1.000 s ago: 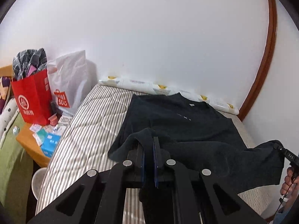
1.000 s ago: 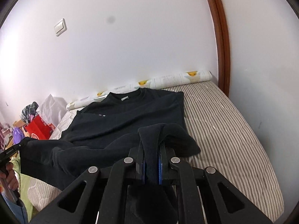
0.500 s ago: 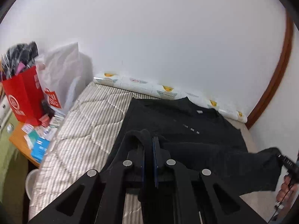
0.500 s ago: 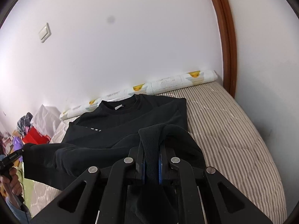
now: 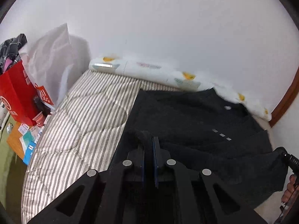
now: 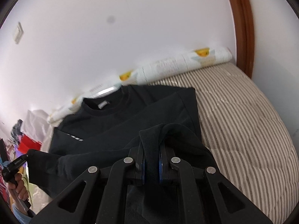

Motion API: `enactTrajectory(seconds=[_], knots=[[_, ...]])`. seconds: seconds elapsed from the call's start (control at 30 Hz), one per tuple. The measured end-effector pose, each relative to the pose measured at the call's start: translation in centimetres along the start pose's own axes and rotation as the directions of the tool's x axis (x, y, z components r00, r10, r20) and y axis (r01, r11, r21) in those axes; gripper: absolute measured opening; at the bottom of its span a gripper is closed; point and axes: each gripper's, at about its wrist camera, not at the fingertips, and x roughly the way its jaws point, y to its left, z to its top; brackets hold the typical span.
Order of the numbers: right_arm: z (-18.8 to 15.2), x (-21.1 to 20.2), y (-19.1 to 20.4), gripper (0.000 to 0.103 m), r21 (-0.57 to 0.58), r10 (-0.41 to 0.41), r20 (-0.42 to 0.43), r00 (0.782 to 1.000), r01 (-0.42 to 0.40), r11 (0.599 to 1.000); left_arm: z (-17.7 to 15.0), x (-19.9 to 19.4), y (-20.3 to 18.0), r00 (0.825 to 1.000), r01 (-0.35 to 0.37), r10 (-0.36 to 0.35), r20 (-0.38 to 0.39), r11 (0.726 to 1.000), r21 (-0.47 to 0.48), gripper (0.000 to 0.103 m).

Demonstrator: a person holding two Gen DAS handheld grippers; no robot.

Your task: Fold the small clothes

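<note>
A black sweatshirt (image 5: 190, 119) lies on the striped bed (image 5: 84, 123), collar toward the wall; it also shows in the right wrist view (image 6: 130, 119). My left gripper (image 5: 148, 143) is shut on the hem at one bottom corner. My right gripper (image 6: 151, 149) is shut on a thick fold of hem at the other corner. Both corners are lifted off the bed and the hem hangs stretched between them, over the lower part of the shirt. Each gripper shows at the edge of the other's view, the right one (image 5: 291, 160) and the left one (image 6: 16, 166).
A long patterned bolster (image 5: 149, 69) lies along the white wall. A red shopping bag (image 5: 15, 93) and a white bag (image 5: 50, 56) stand left of the bed, with small boxes (image 5: 28, 143) on a side table. A brown wooden frame (image 6: 243, 28) is on the right.
Both grippers have carried the lifted hem forward toward the collar and the wall; the shirt's body now looks closer and shorter in both views. Grips unchanged.
</note>
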Motion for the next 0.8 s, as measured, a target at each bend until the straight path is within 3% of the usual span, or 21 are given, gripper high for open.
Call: enactTrajectory(seconds=[0.27,0.3,0.33,0.4,0.53,0.8], knots=[[-0.3,1.7,-1.0,0.017,0.011,0.006,-0.070,0.998,-0.005,1.000,-0.2,0.6,0.1,0.999,0.009,-0.008,-0.041,1.000,0.018,0.013],[-0.3,1.4,-1.0,0.024,0.008,0.010,-0.077,0.997,-0.010,1.000,-0.3,0.3,0.0,0.999,0.016,-0.015,-0.050,1.000,0.021,0.019],[-0.5,0.6,-1.0,0.039,0.006,0.016,-0.082,0.997,-0.015,1.000,-0.4,0.1,0.0,0.998,0.022,-0.021,-0.055,1.000,0.020,0.025],[-1.0,-1.3,-0.8,0.051,-0.003,0.024,-0.067,0.997,-0.024,1.000,-1.0,-0.8,-0.1,0.998,0.032,-0.031,-0.053,0.999,0.024,0.032],[-3.5,-5.9,-0.1,0.055,-0.078,0.007,-0.002,1.000,-0.007,0.997,-2.6,-2.9,-0.1,0.998,0.050,-0.048,-0.038,0.997,0.063,0.051],[-11.2,-8.9,-1.2,0.055,-0.099,-0.057,-0.017,0.998,0.055,0.994,-7.9,-5.7,3.2,0.993,0.081,-0.076,-0.094,0.995,0.050,0.052]])
